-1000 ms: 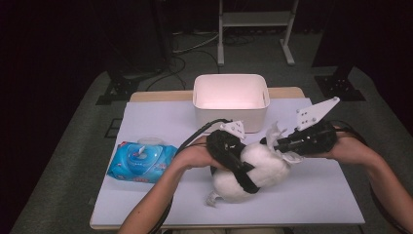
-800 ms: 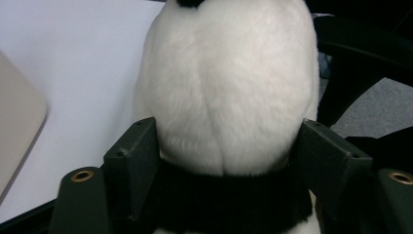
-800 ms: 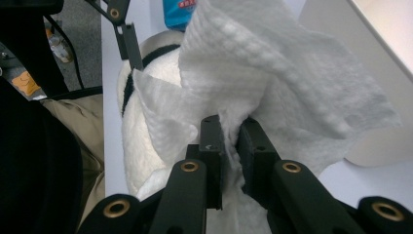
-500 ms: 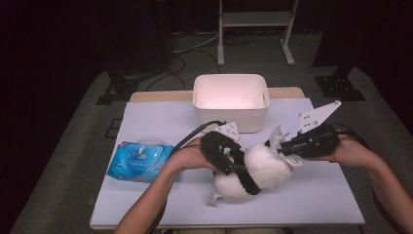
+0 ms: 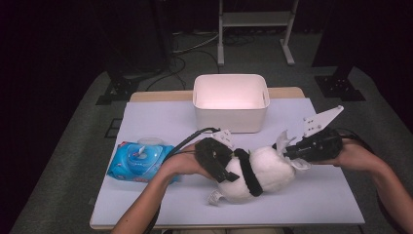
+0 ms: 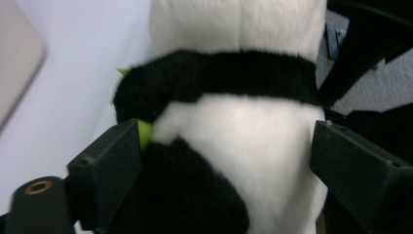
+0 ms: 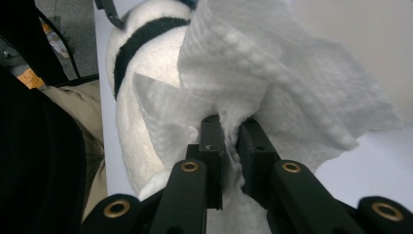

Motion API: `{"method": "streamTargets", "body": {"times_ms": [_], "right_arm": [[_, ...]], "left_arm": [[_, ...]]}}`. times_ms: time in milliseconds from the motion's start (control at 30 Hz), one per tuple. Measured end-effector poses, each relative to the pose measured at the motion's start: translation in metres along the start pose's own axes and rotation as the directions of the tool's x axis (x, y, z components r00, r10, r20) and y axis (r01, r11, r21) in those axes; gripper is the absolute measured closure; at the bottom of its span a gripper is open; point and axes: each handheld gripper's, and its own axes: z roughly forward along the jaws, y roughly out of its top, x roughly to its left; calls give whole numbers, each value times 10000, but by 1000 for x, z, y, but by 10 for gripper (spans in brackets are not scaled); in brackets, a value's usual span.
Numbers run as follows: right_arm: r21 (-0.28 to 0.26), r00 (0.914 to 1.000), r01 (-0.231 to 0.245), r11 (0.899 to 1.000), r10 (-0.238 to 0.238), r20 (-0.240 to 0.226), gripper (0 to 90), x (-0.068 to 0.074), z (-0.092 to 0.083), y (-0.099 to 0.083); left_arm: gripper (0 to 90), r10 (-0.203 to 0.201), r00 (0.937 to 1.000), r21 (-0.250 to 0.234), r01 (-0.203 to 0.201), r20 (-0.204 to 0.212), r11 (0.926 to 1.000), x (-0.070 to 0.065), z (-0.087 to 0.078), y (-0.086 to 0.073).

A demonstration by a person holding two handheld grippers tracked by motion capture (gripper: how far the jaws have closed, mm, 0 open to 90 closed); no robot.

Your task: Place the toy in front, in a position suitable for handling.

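**A:** What's different from a second ago?

**B:** The left tongs (image 5: 225, 163) have just been opening. In the left gripper view the two black jaws now stand off either side of the plush panda (image 6: 234, 122), which sits between them, the right one clear of the fur and the left one close against it. So the hold on the toy has been let go. The panda has also slid a little toward the left hand across the worktop (image 5: 160, 122).

**A:** And the other side?

**B:** The right tongs (image 7: 230, 141) are clenched on a white wet wipe (image 7: 272, 83), bunched against the panda's white fur. My reading: the wiping of the toy carries on, but nothing pins the panda now, so a firm stroke could push it along.

**A:** Where does it lie?

**B:** On its side near the middle of the worktop, in front of the white bin (image 5: 231, 100), apart from it. The blue wipes pack (image 5: 141, 161) lies at the left, just beside the left forearm.

**A:** Room to move?

**B:** Bare worktop in front of and right of the panda; the near edge is not far from the toy's underside, so strokes toward the person want care.
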Motion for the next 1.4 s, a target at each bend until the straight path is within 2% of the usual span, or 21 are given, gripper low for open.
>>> {"method": "streamTargets", "body": {"times_ms": [33, 267, 333, 433, 467, 533, 633, 733, 833, 967, 1067, 1267, 1300, 1400], "right_arm": [[52, 10000, -51, 10000, 51, -23, 808, 0, 1, -2], [37, 9997, -224, 9997, 224, -33, 809, -1, 4, -10], [92, 9998, -194, 9998, 194, 5, 808, -1, 5, -12], [43, 9994, -319, 9995, 318, 121, 808, -1, 3, -16], [43, 9994, -319, 9995, 318, 121, 808, -1, 3, -16], [-376, 9991, -384, 9986, 391, 189, 809, -2, -2, -18], [-827, 9982, -559, 9950, 575, 172, 809, -2, -6, -19], [-912, 9986, -442, 9949, 468, 265, 809, -3, -5, -21], [-1082, 9977, -624, 9922, 650, 213, 809, -5, -1, -26], [-816, 9968, -802, 9934, 802, -37, 808, -4, 15, -36], [-657, 9969, -790, 9947, 783, -125, 808, -3, 21, -39], [-638, 9987, -493, 9967, 486, -132, 808, 2, 13, -31], [-389, 9999, -41, 9992, 38, -95, 808, 5, 13, -20], [51, 9994, 328, 9994, -327, -131, 807, 9, 19, -8]], "left_arm": [[102, 105, 9999, 109, -106, 105, 9999, -1, 4, -1], [76, 454, 9988, 158, -456, 157, 9988, -1, 17, 3], [149, 540, 9984, 171, -543, 137, 9984, -2, 19, 4], [327, 592, 9982, 79, -592, 21, 9982, -3, 15, 6], [357, 592, 9982, 79, -592, 21, 9982, -3, 15, 6], [382, 726, 9973, 99, -725, -121, 9973, -2, 9, 10], [391, 797, 9964, 223, -791, -277, 9966, -1, 3, 14], [393, 888, 9952, 408, -871, -417, 9954, -2, -2, 18], [395, 986, 9936, 588, -953, -554, 9937, -3, -7, 20], [393, 1170, 9914, 924, -1114, -578, 9895, -4, -10, 19], [383, 1222, 9915, 929, -1177, -450, 9887, -6, -6, 17], [368, 1327, 9909, 626, -1310, -233, 9894, -8, 0, 18], [366, 1379, 9904, 474, -1374, -80, 9894, -8, 4, 18], [363, 1362, 9907, 507, -1357, -60, 9895, -8, 6, 20]]}}
